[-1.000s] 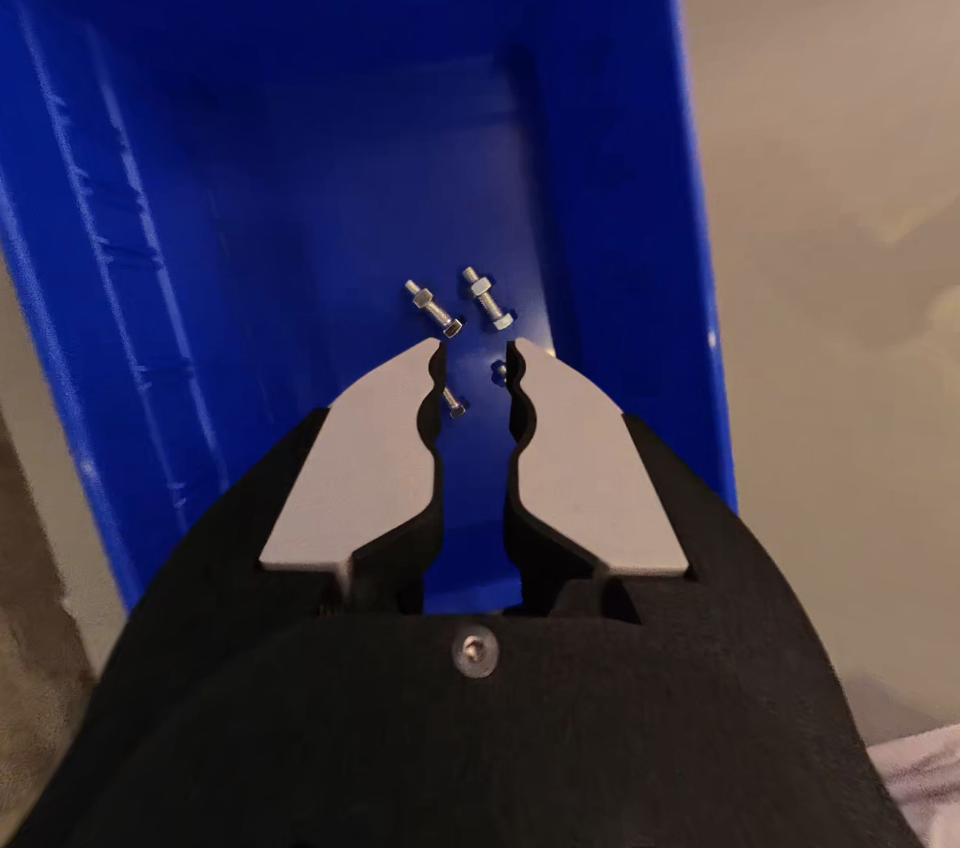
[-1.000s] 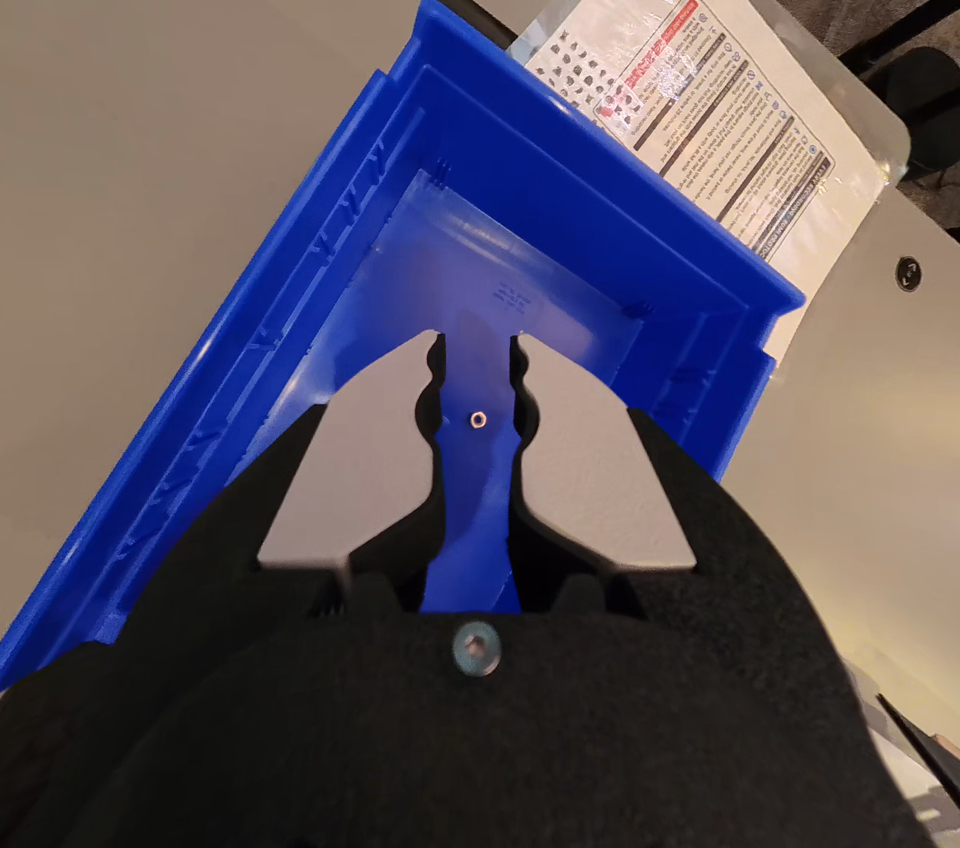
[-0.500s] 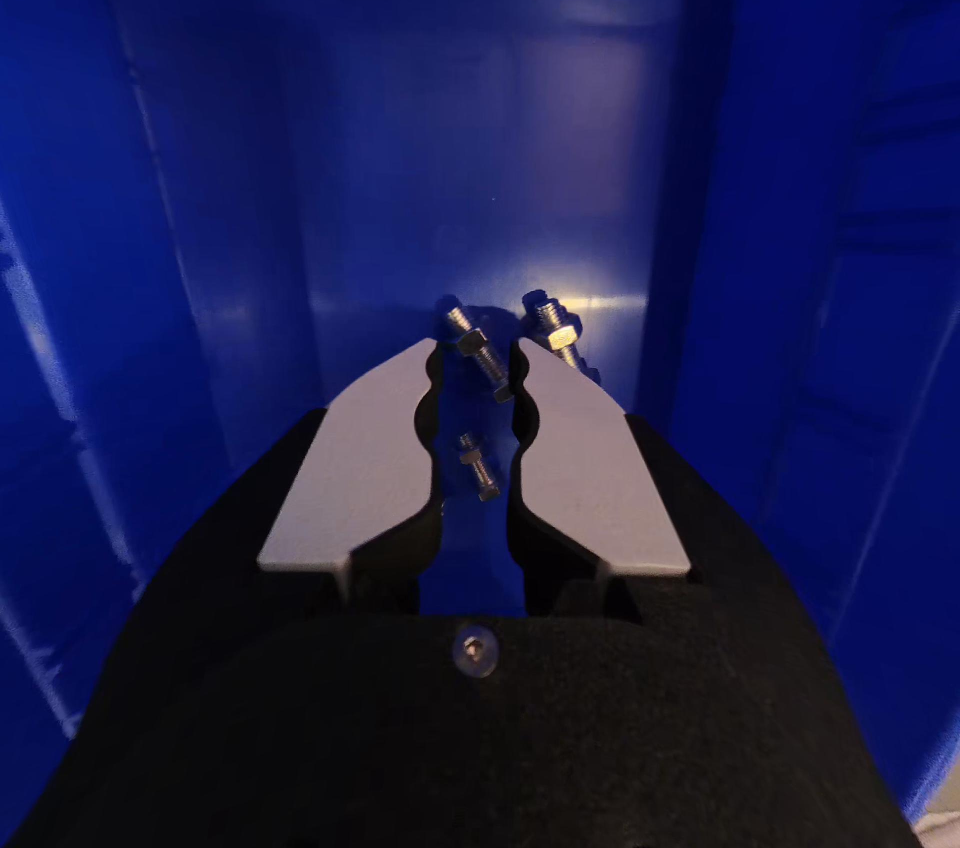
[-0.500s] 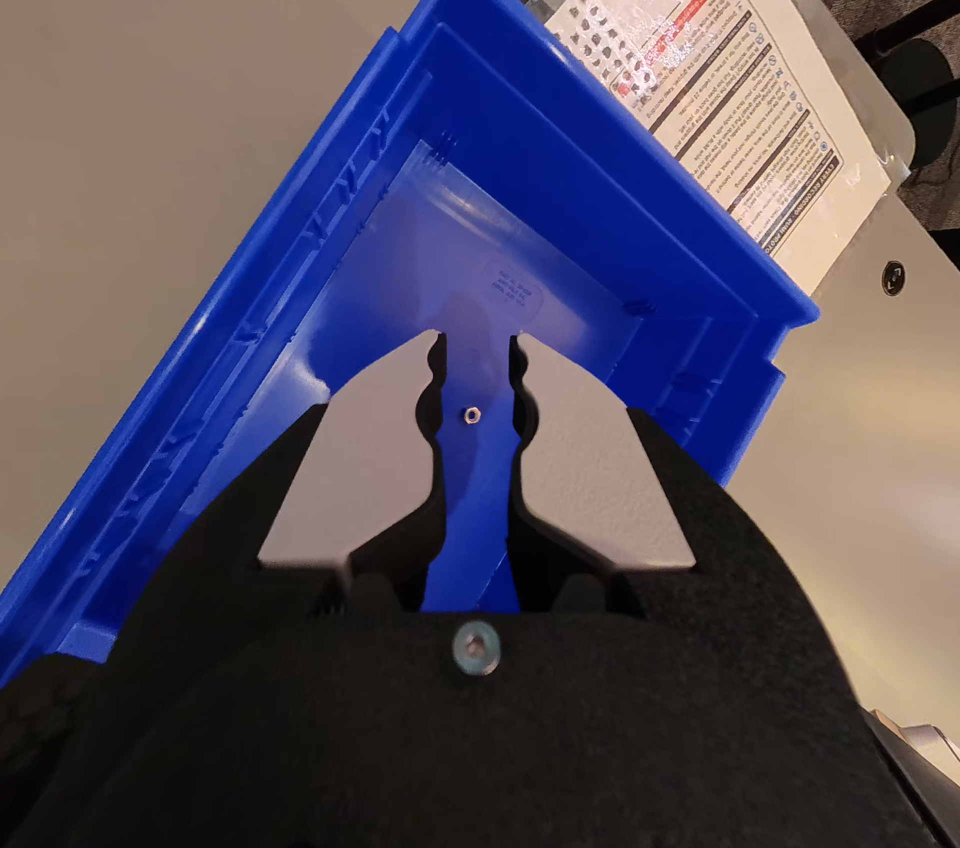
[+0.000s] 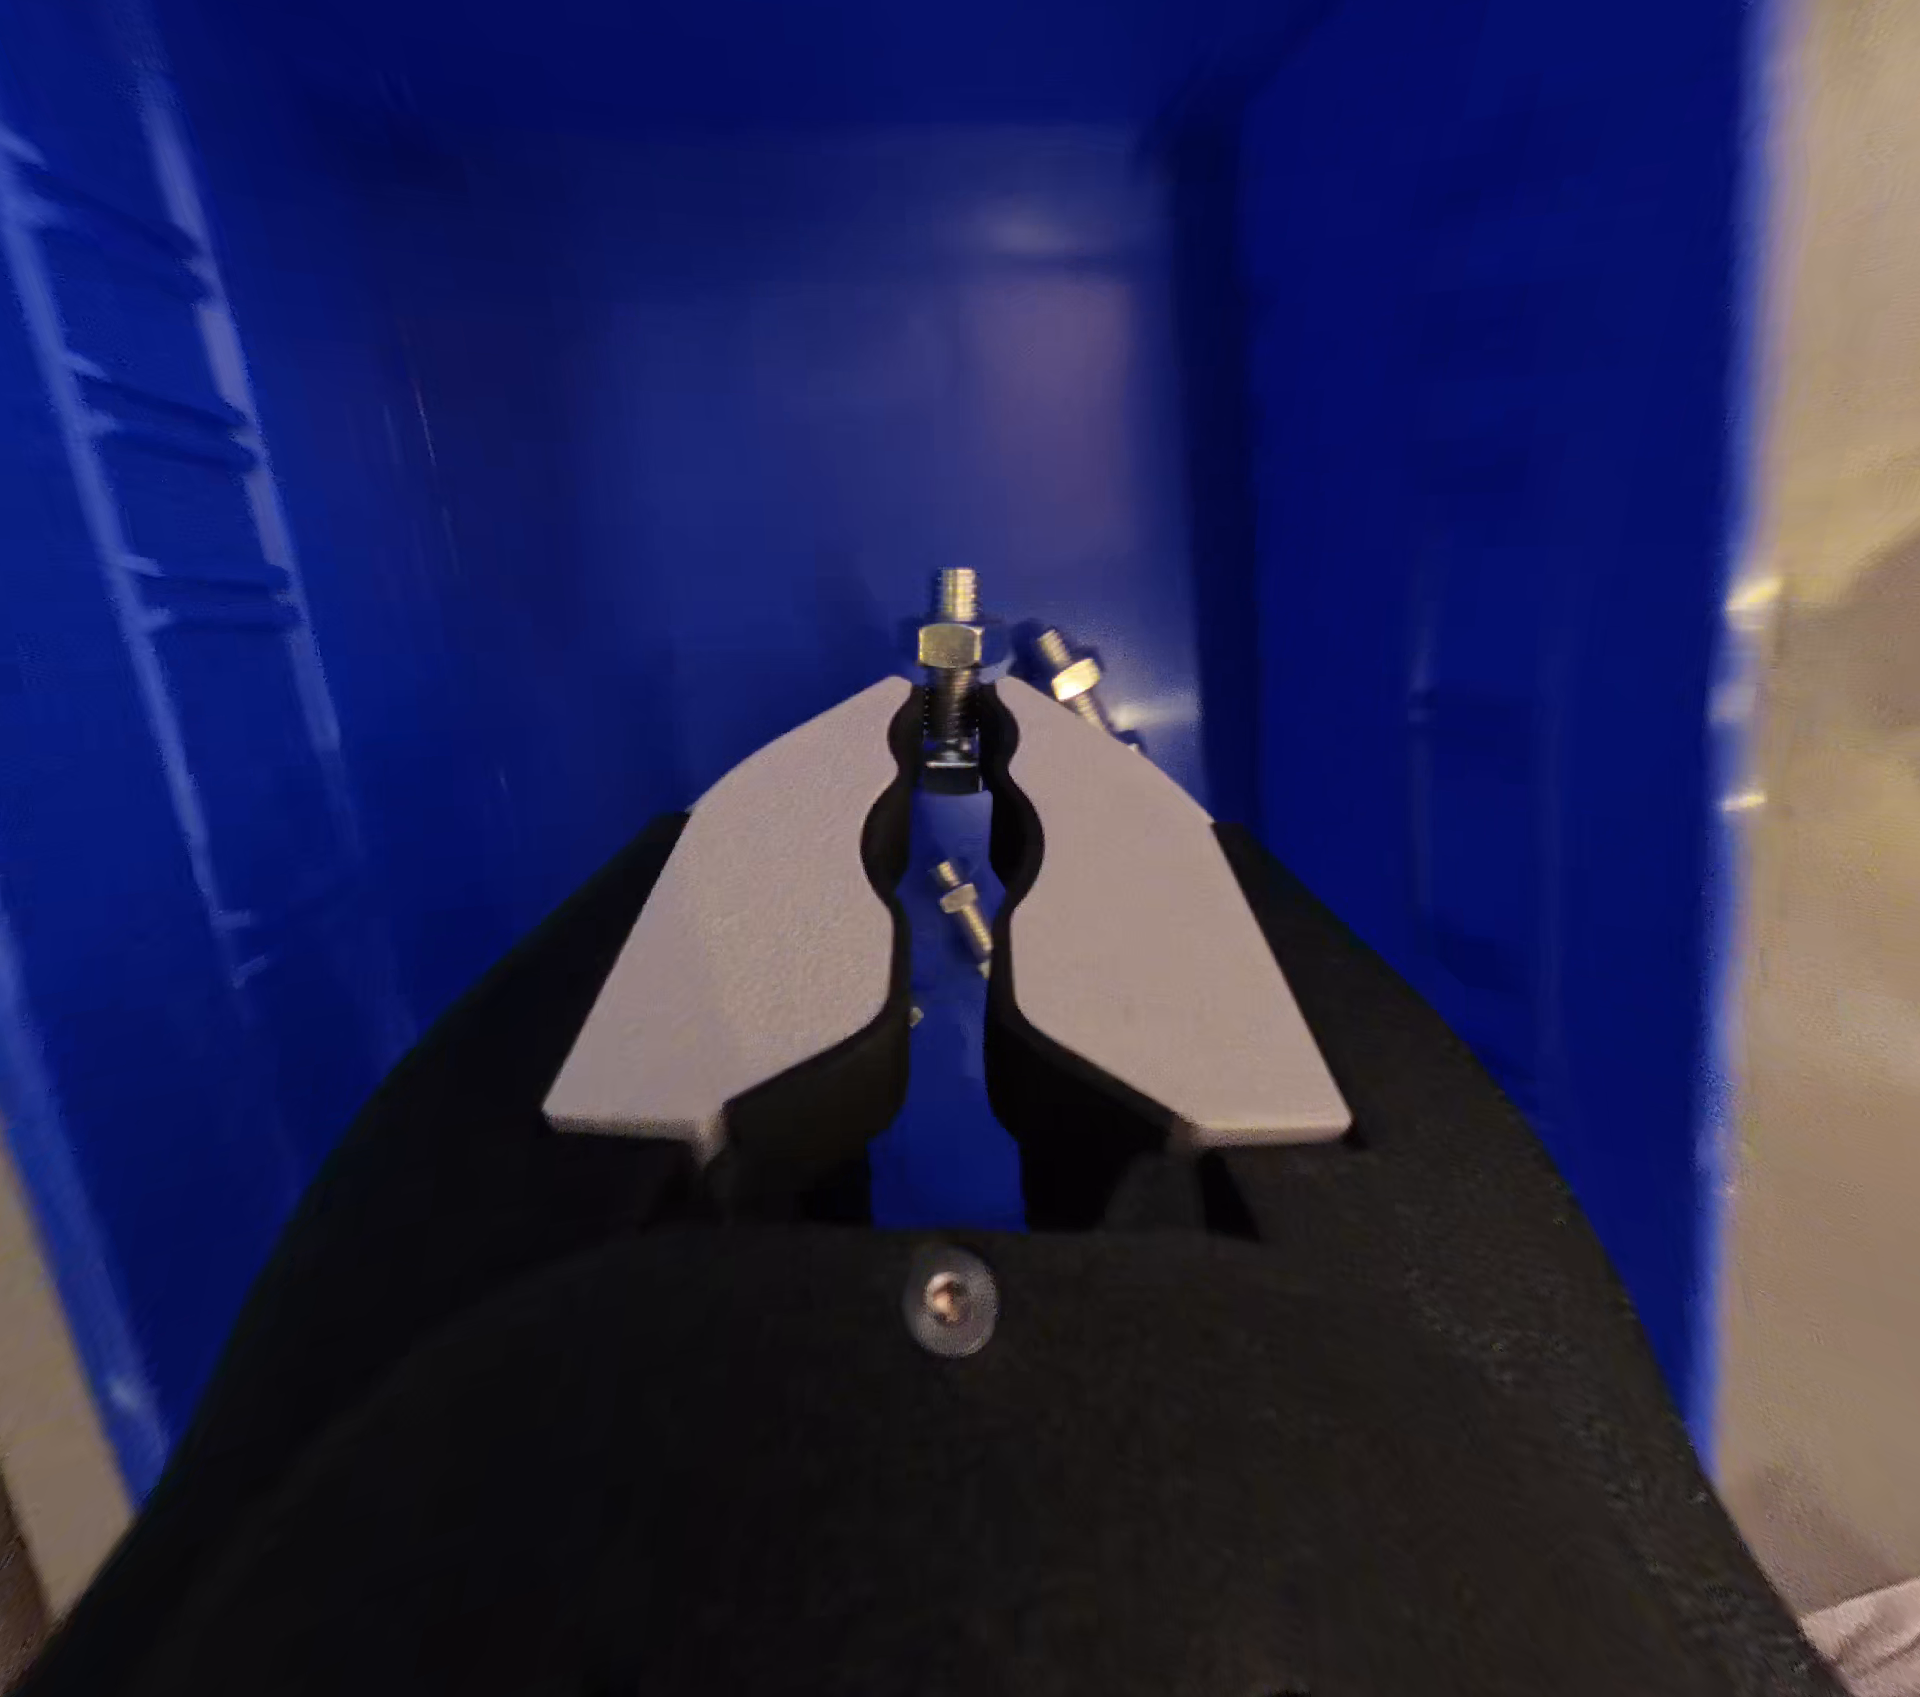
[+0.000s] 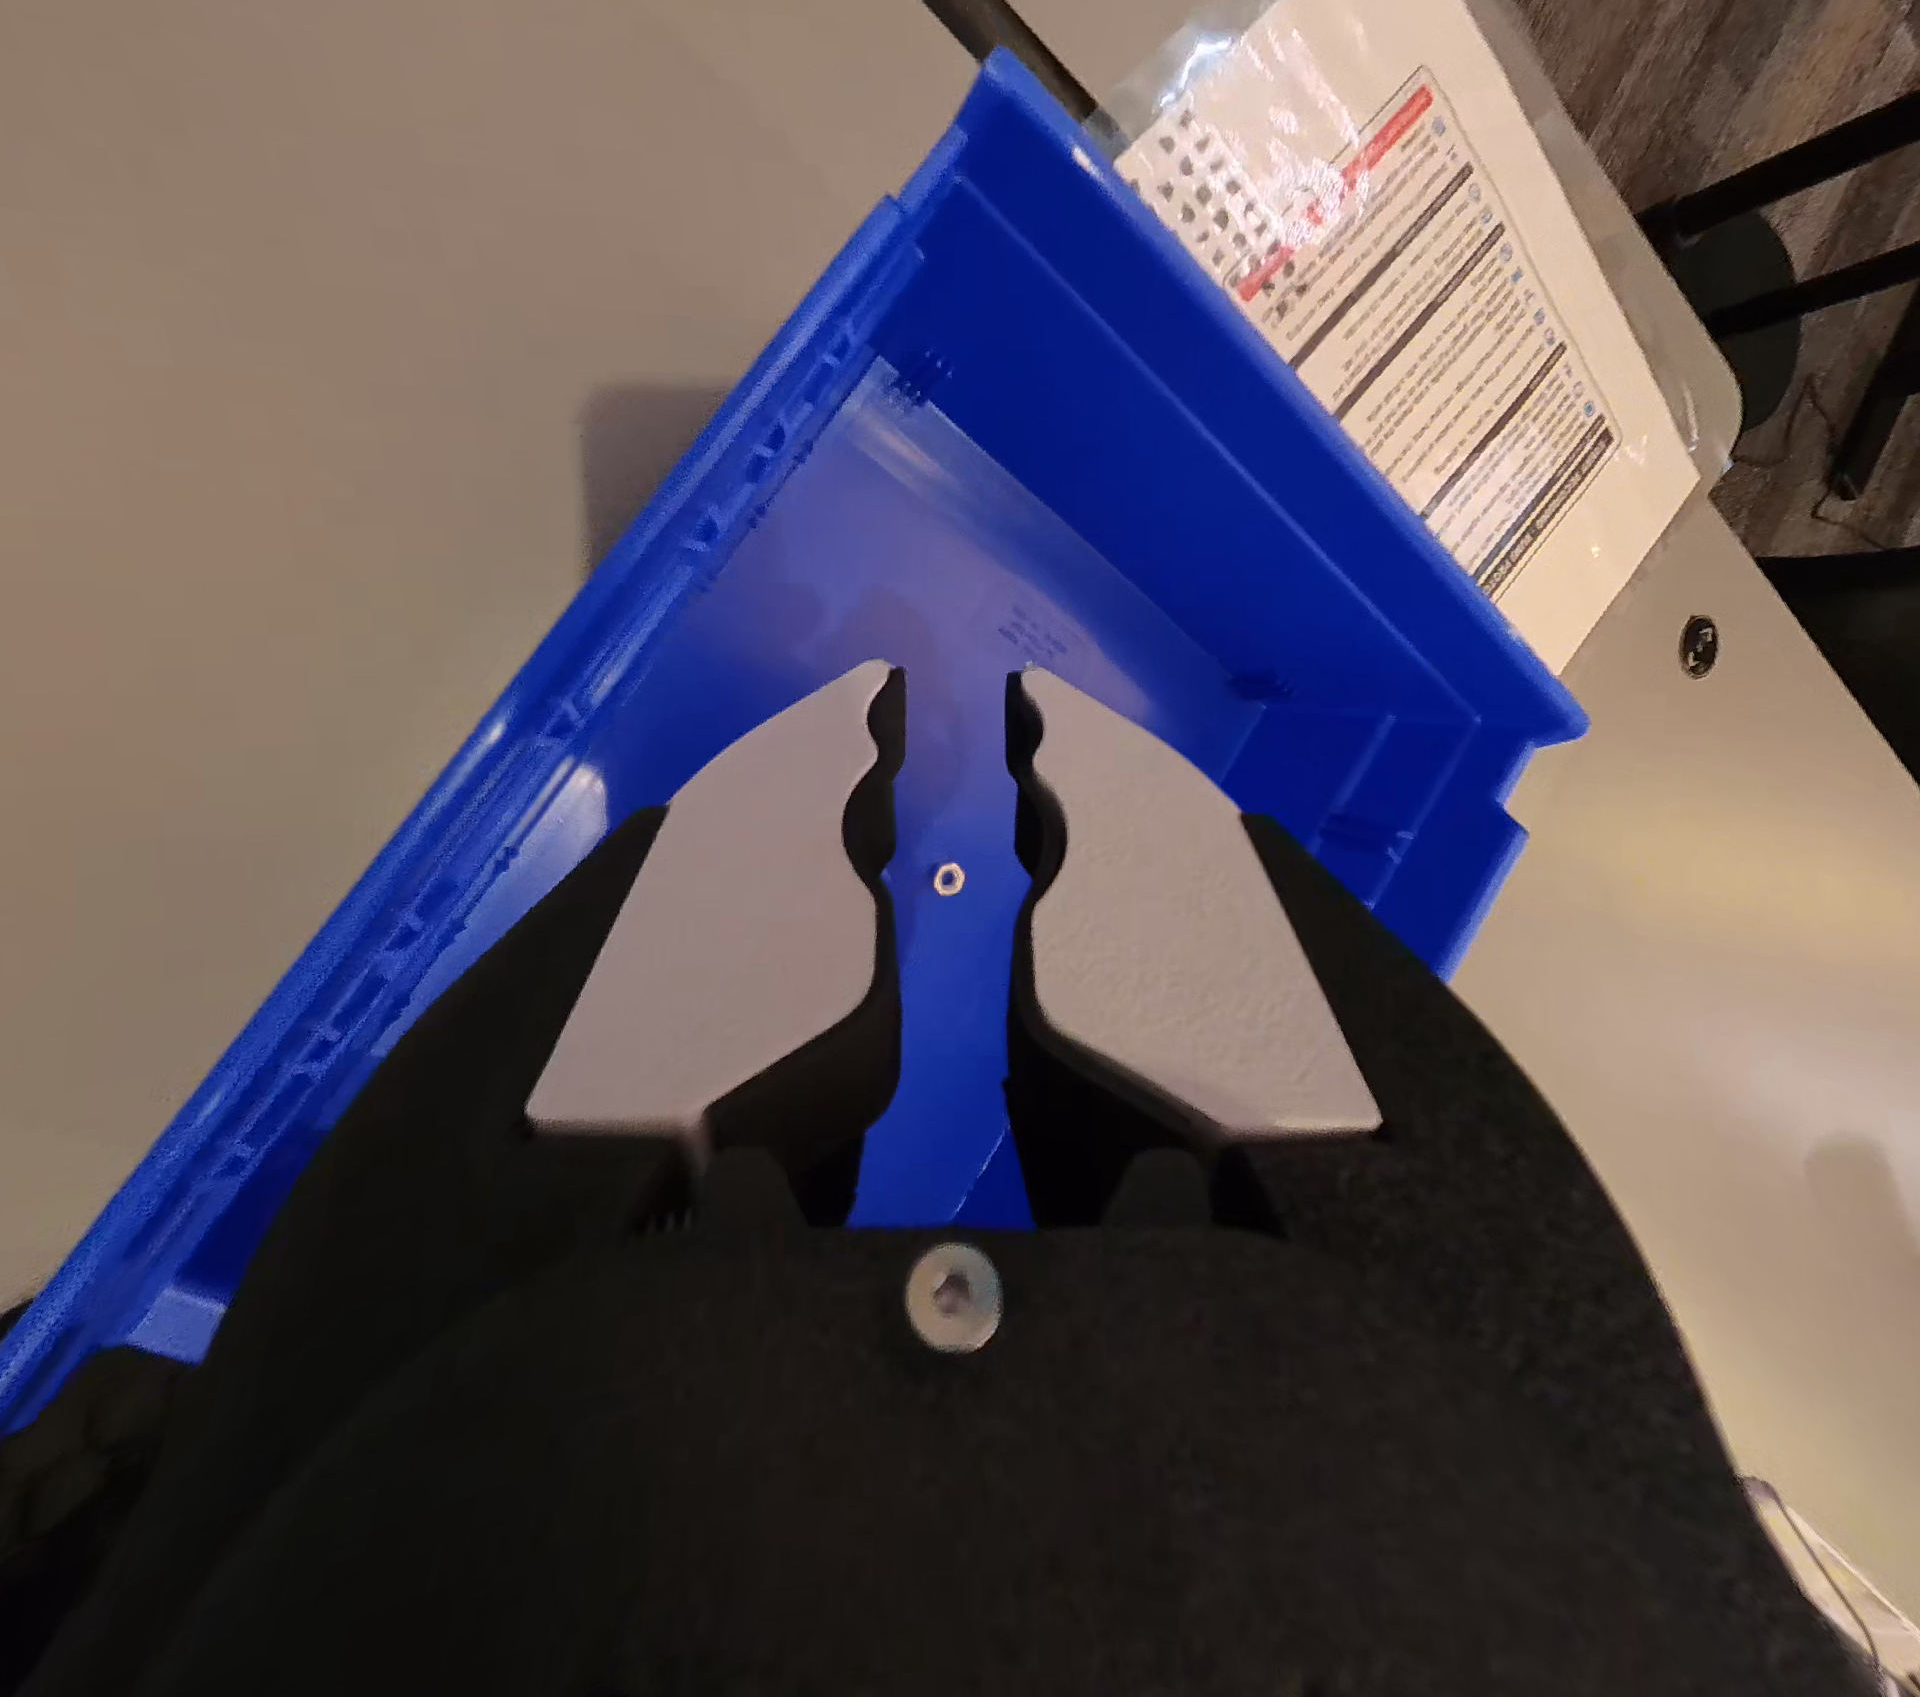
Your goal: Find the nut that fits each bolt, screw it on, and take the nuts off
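Left gripper point(image 5: 951, 691) deep in bin point(image 5: 727, 297), clamping bolt point(image 5: 951, 707); right gripper point(image 6: 954, 676) parted, empty, above nut point(image 6: 949, 879).

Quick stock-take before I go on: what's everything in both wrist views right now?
Bin: one or two, blue; the views can't settle whether each gripper is over the same one.
Held bolt: 1, silver, nut threaded on it, gripped at the left gripper's tips.
Second bolt: 1, silver with nut, just right of the held one.
Small bolt: 1, silver, on the bin floor seen between the left fingers.
Loose nut: 1, silver, on the bin floor between the right fingers.
Sheet: 1, white printed, in clear plastic, beyond the bin.
Table: 1, pale grey.
Left gripper: black with grey pads, shut on the bolt.
Right gripper: same build, open above the nut.
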`<state>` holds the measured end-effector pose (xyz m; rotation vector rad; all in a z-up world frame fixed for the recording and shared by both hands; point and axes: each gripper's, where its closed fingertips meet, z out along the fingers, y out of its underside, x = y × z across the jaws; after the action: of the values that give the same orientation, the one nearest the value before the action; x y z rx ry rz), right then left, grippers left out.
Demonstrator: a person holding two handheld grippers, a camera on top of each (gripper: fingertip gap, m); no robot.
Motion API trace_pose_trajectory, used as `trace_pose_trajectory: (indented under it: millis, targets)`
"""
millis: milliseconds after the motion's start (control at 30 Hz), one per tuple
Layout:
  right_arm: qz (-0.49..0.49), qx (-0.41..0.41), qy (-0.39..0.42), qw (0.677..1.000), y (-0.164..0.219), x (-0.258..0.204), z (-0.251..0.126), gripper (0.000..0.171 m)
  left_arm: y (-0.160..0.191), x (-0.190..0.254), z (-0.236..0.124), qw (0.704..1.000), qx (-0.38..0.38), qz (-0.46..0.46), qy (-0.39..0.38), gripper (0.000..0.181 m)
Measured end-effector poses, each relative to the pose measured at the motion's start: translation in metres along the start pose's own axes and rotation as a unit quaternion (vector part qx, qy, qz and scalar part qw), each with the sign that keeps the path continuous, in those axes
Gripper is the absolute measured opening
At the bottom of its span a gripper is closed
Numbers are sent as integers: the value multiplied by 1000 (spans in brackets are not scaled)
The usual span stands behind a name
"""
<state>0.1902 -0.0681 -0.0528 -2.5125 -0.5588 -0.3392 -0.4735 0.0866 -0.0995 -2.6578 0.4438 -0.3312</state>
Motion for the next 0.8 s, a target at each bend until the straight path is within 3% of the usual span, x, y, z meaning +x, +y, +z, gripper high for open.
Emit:
trace_pose_trajectory:
  millis: [133,267,400,467,600,800]
  targets:
    - [-17,57,1,998,-27,-10,-17,16,-46,53,-61,980,169,48,98,8]
    - [-54,213,-78,972,-88,-63,-58,17,-63,172,-128,896,294,185,277,9]
    - [-110,409,-261,867,-147,-165,-138,18,-37,293,-161,787,324,291,436,8]
    - [-132,466,-336,808,-157,-208,-174,18,-18,339,-162,752,312,316,488,9]
    - [-114,531,-412,732,-166,-247,-215,19,14,393,-149,726,294,361,506,9]
    - [-68,530,-488,691,-169,-260,-217,18,33,417,-151,706,292,374,526,9]
